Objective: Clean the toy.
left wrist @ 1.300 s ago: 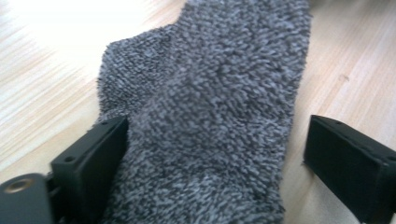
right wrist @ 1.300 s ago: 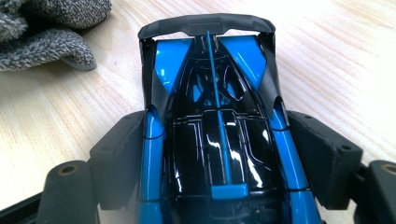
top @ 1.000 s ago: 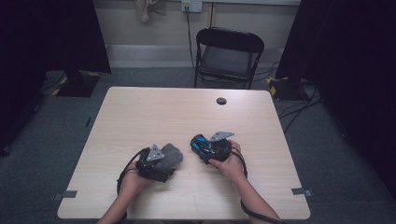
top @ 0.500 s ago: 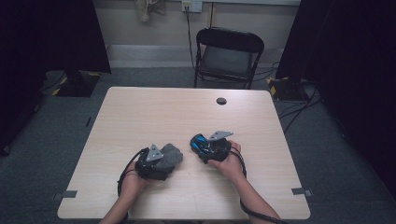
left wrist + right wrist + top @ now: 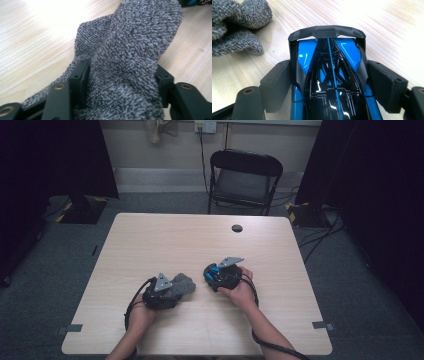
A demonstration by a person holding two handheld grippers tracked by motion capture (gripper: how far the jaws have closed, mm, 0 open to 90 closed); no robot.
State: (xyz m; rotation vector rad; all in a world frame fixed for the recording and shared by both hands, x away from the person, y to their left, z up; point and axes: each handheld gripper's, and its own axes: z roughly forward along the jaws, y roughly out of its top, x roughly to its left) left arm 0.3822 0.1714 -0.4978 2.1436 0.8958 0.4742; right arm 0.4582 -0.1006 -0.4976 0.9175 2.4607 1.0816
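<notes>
My left gripper has just been closing its jaws, which now pinch the bunched grey terry cloth near the table's front edge. My right gripper clamps the glossy blue-and-black toy car by its flanks (rear wing pointing away), just beside the cloth on the light wooden table.

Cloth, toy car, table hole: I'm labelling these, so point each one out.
cloth [image 5: 135,50], left gripper view, its raised fold
toy car [image 5: 329,75], right gripper view, its black roof
table hole [image 5: 237,228], high view, its dark centre
</notes>
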